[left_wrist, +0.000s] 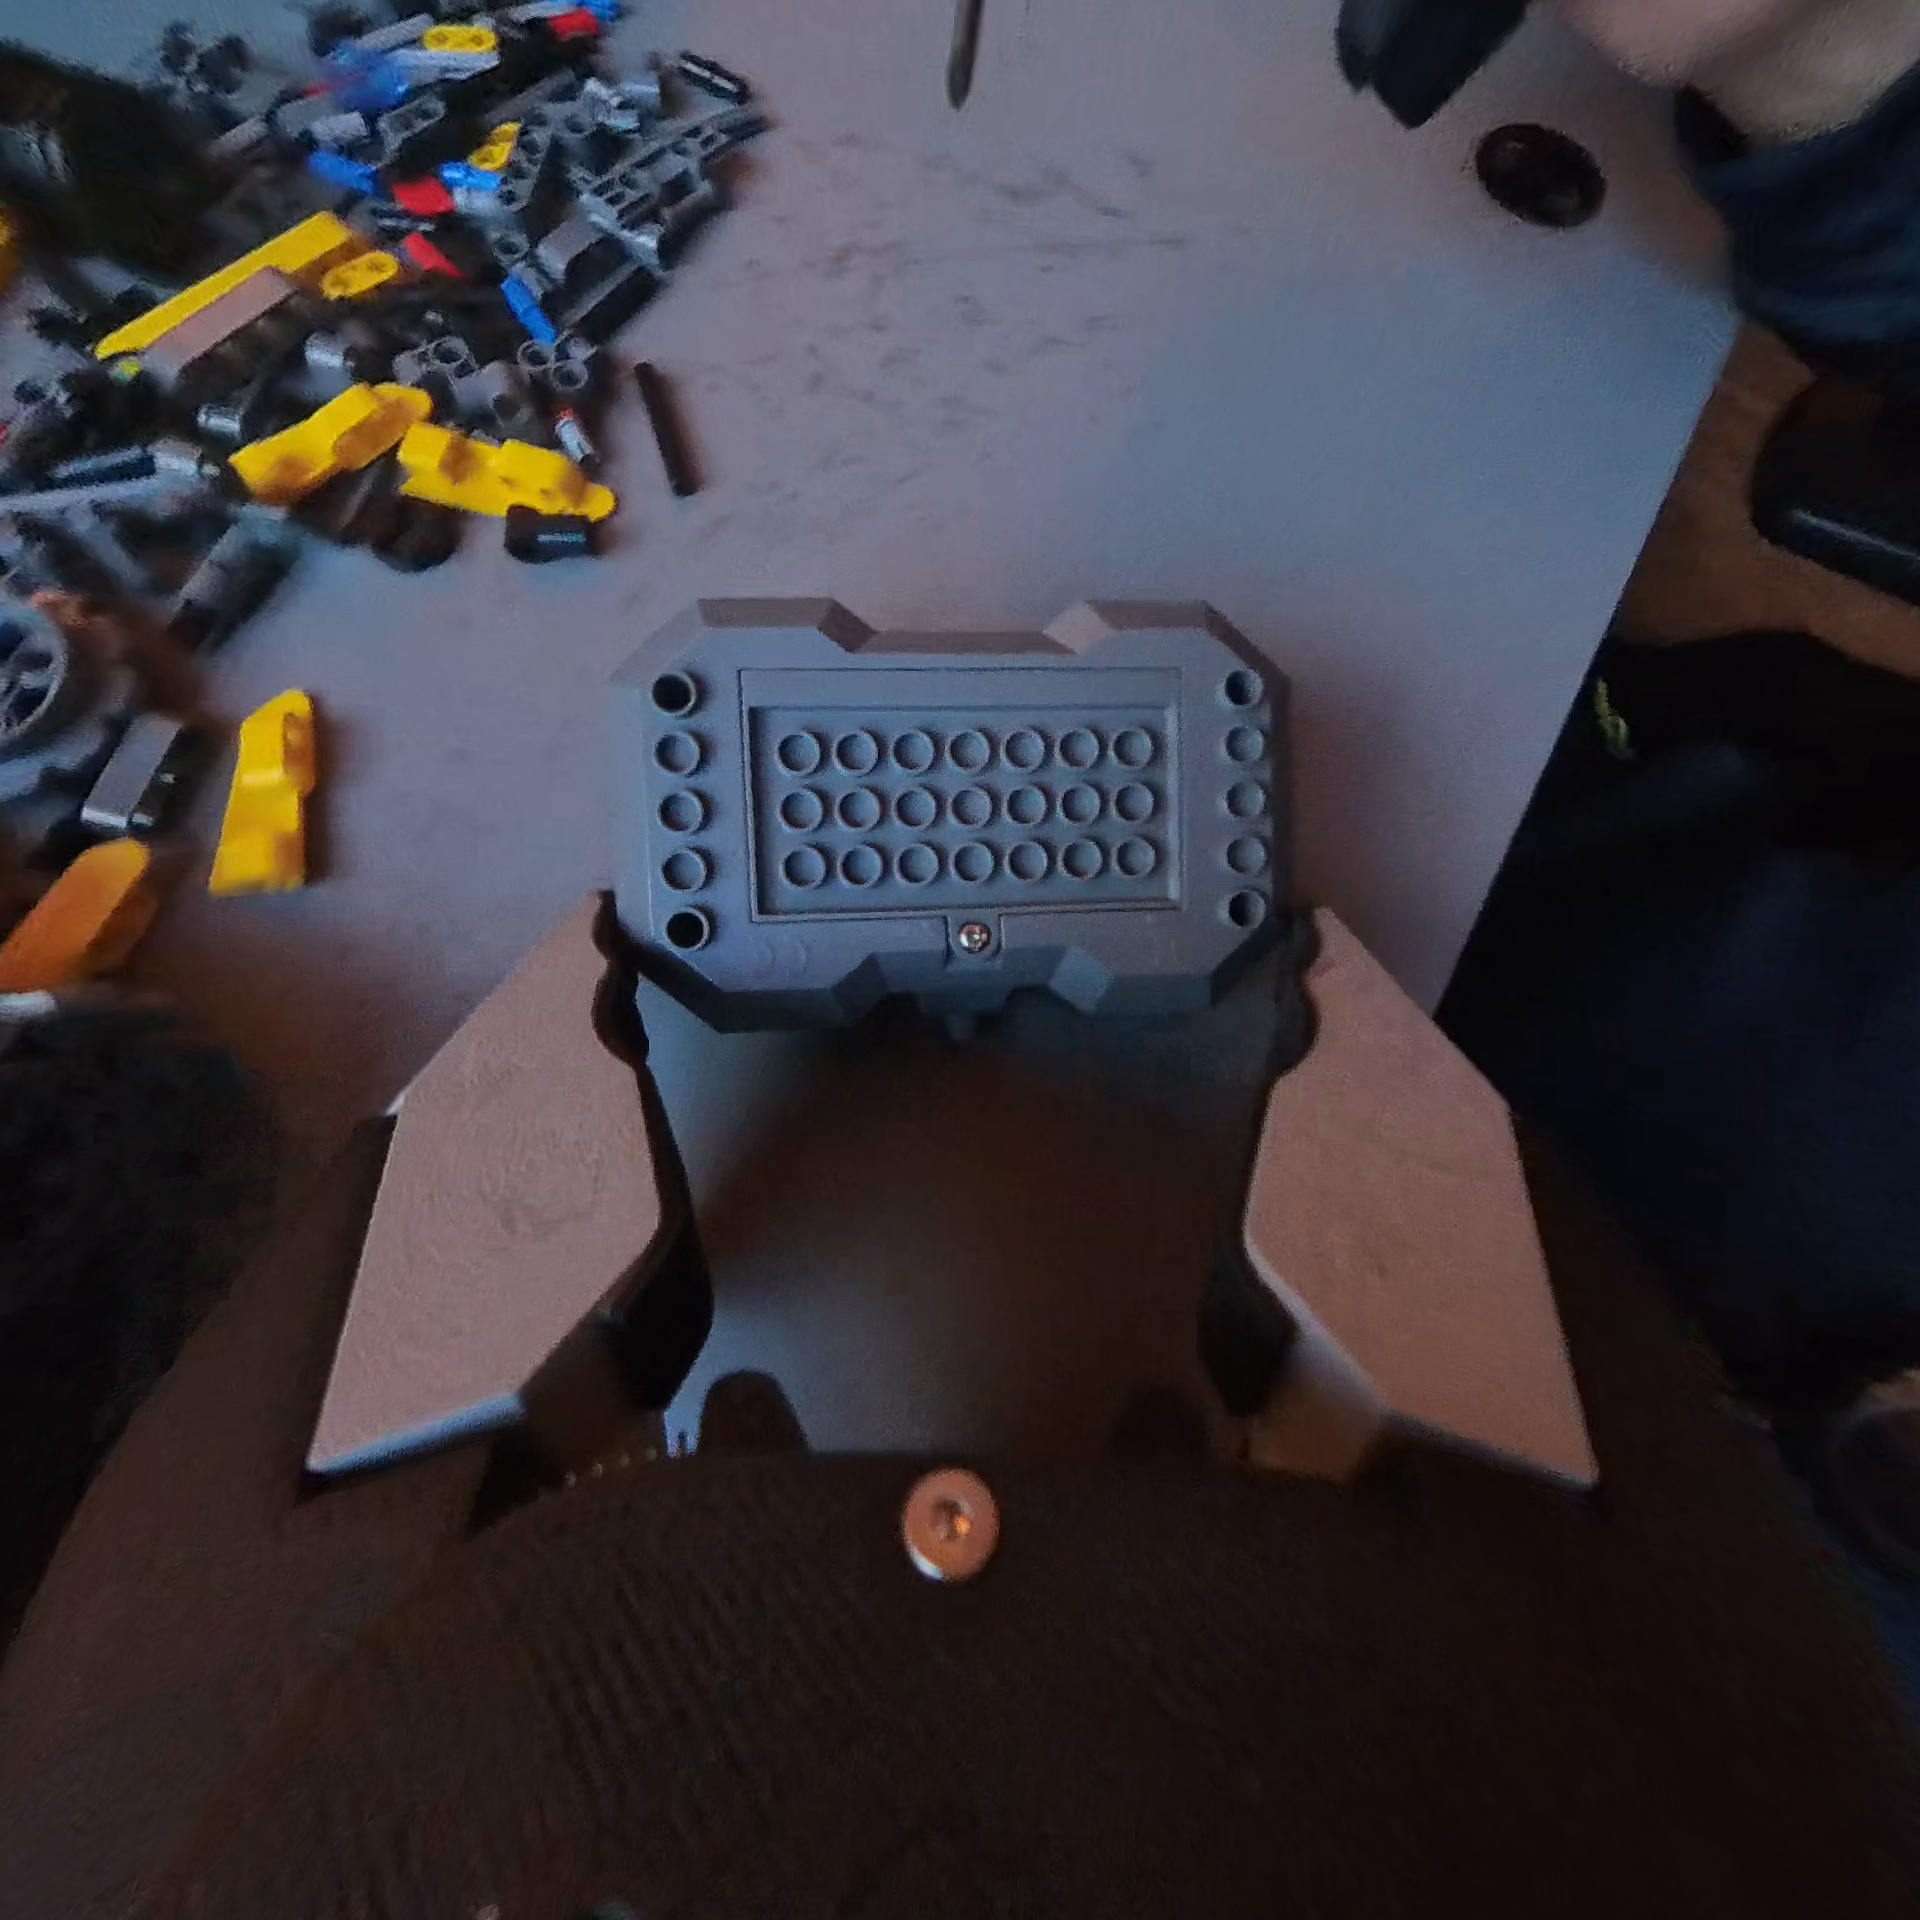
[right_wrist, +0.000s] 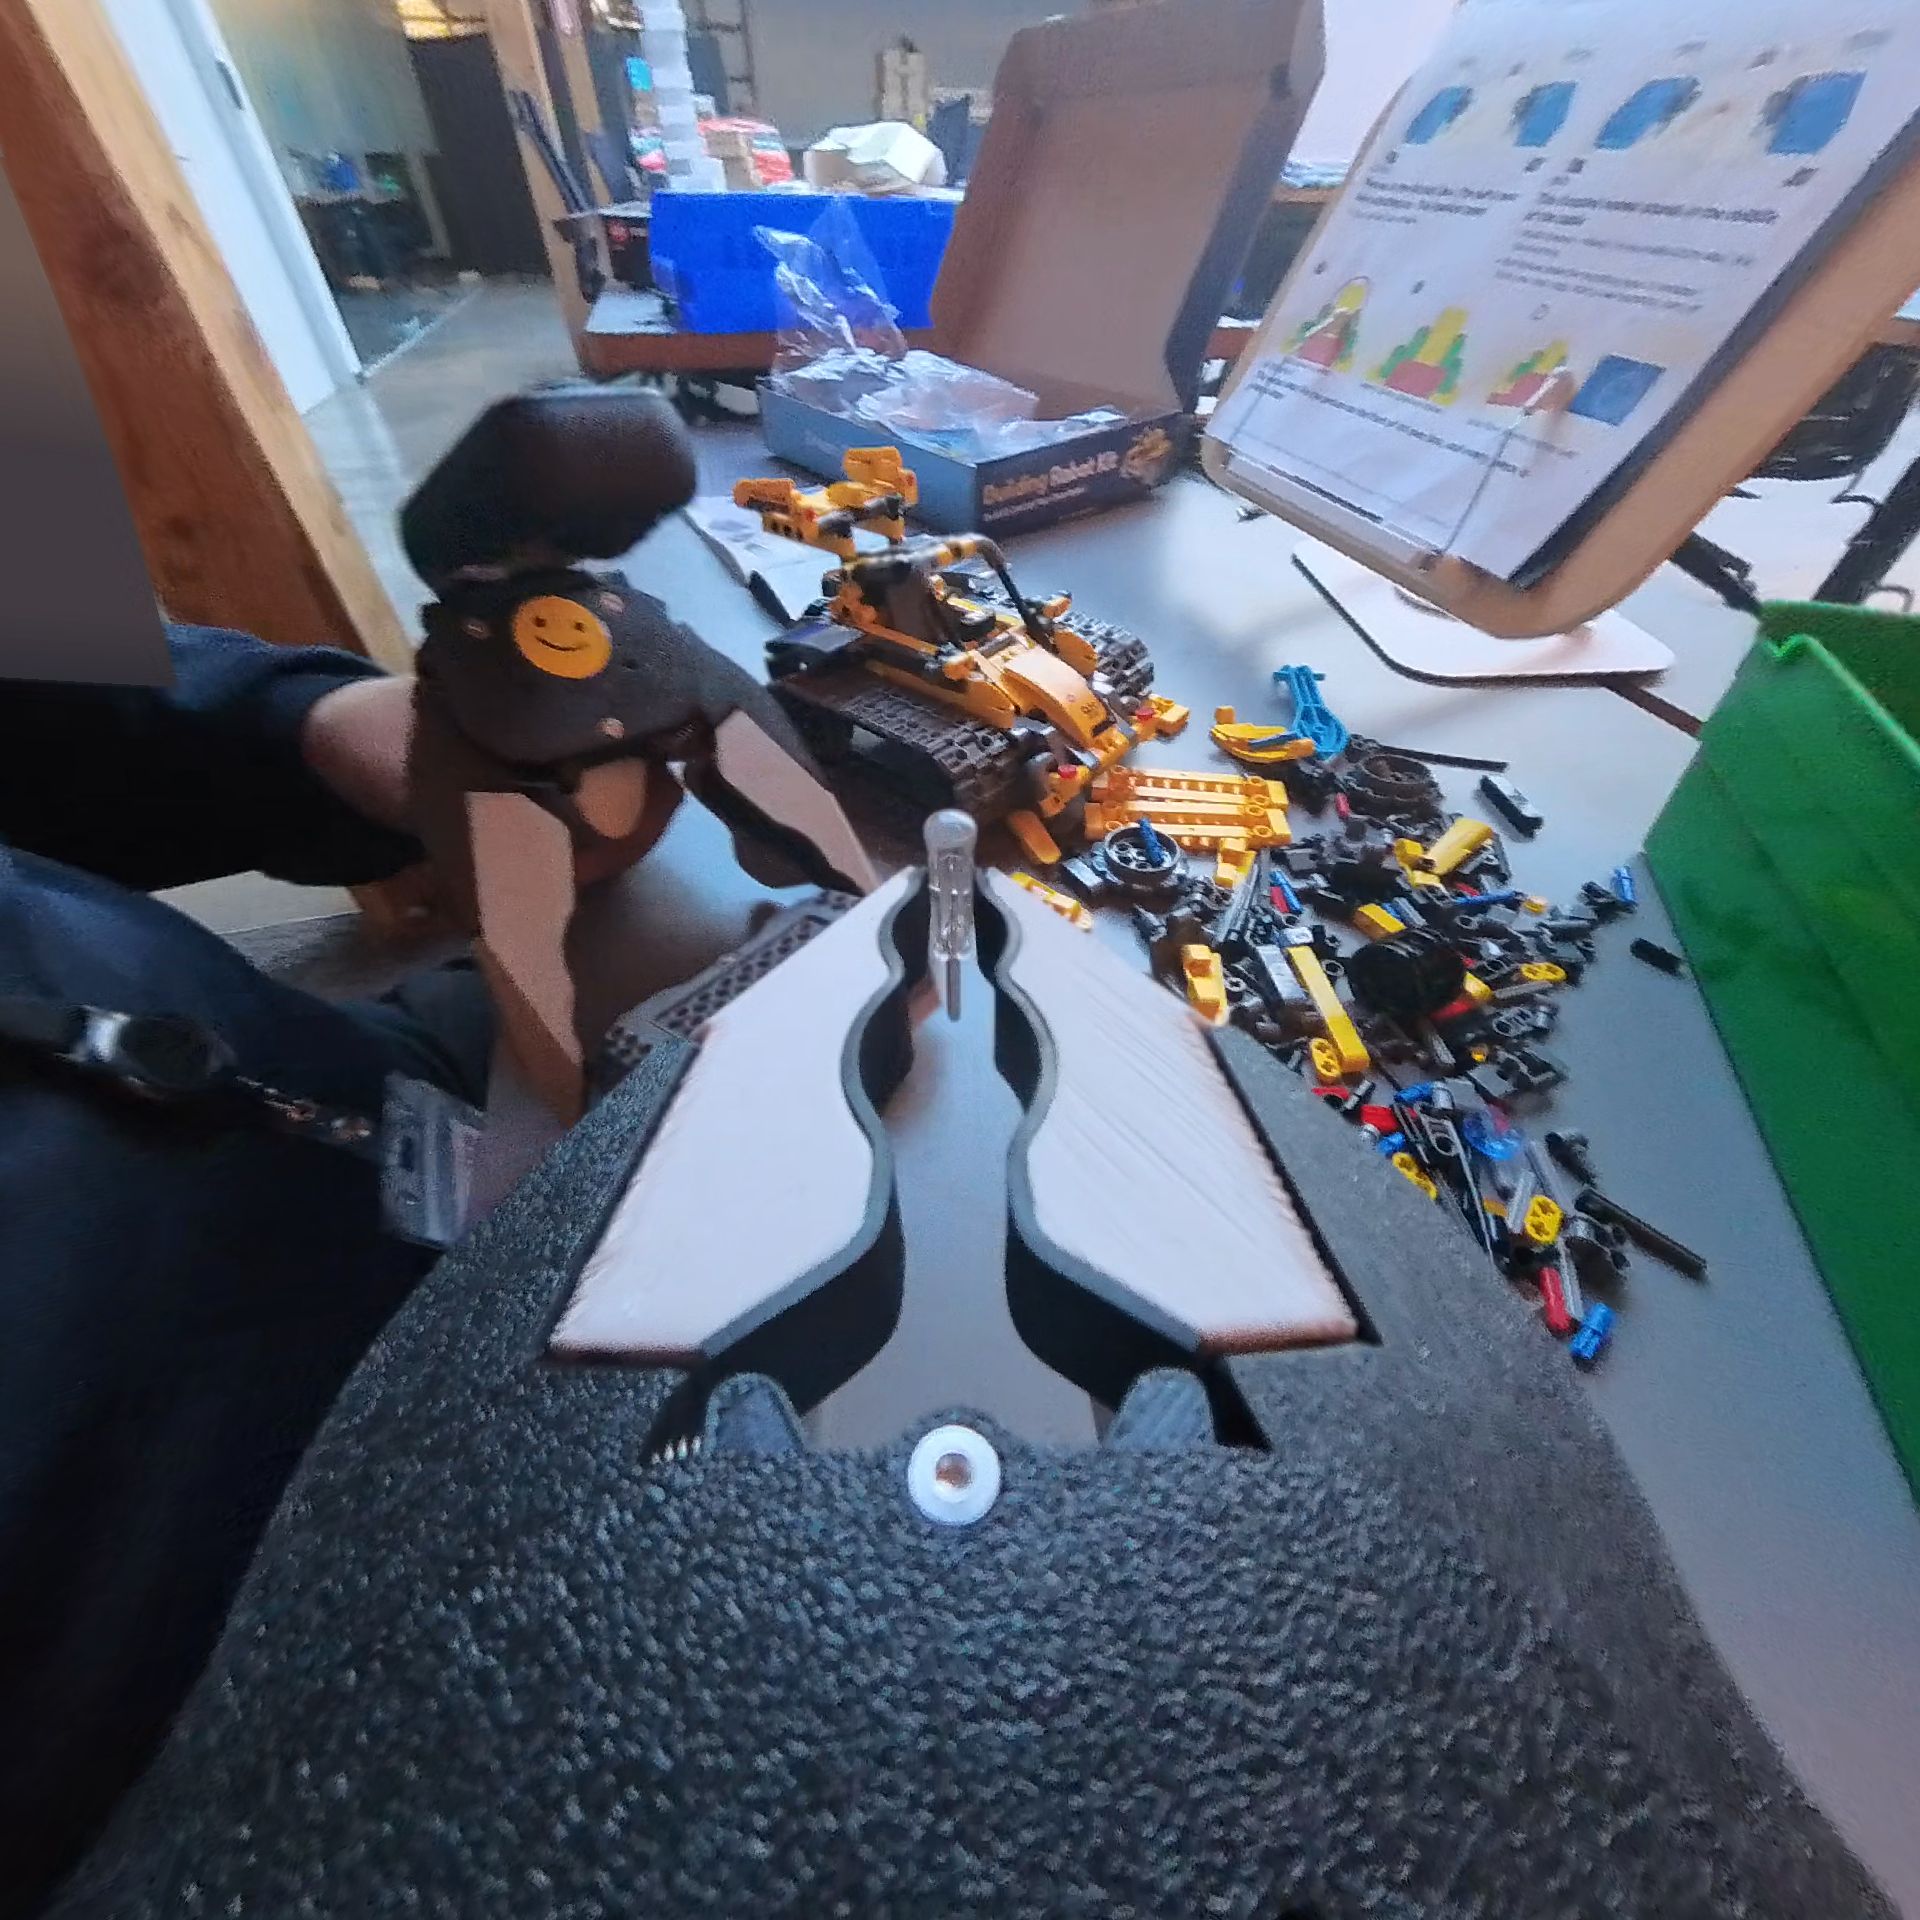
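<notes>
The left gripper (left_wrist: 951, 935) grips a grey studded block (left_wrist: 951, 805) by its two short ends, one finger at each near corner. The block sits at the centre of the left wrist view with its studded face to the camera and its long axis across the frame — a small screw (left_wrist: 975, 937) shows in its near edge, between the fingertips.

The right gripper (right_wrist: 951, 914) is clamped on a small screwdriver (right_wrist: 951, 904) with a clear handle. In the right wrist view the tool stands upright at the centre of the frame, handle at the top, shaft pointing down between the fingers. In that view the left gripper appears at middle left, so the block lies to the left of the screwdriver and close by — how close cannot be told.

Farther out, a pile of loose parts (right_wrist: 1392, 987) fills the middle right over a dark table (right_wrist: 1714, 1403), with a yellow tracked vehicle (right_wrist: 966, 675) above centre, a green bin (right_wrist: 1808, 883) at the right edge, and an instruction board (right_wrist: 1558, 291) at upper right.
</notes>
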